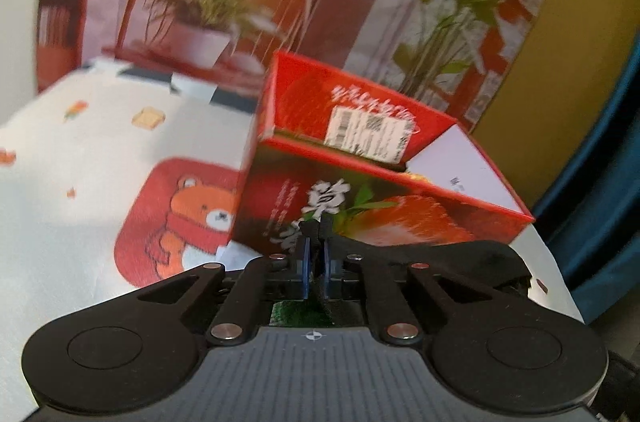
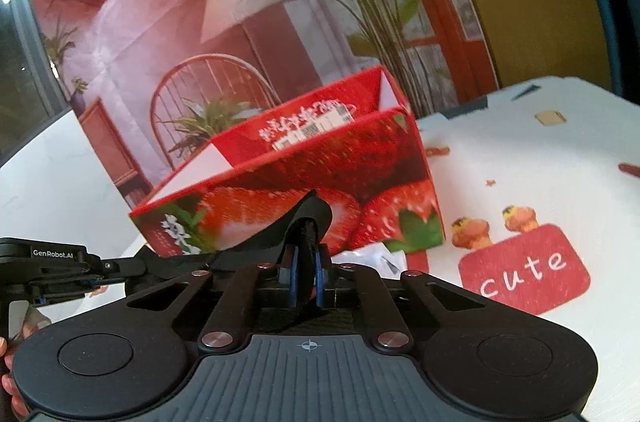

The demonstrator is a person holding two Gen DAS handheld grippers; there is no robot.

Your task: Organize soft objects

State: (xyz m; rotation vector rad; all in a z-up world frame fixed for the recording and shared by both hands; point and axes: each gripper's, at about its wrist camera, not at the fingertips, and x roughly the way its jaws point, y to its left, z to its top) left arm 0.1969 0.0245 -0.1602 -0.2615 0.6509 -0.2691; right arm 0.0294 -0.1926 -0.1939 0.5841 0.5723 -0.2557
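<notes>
Left wrist view: both my left gripper [image 1: 315, 242] and right gripper [image 2: 306, 242] are clamped on a black cloth strip [image 2: 276, 242] in front of the strawberry box [image 1: 372, 206], which I judge should be lifted over its near rim next.

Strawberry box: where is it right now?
The strawberry box sits open-topped on the cartoon tablecloth, straight ahead of both grippers, before the printed backdrop.
</notes>
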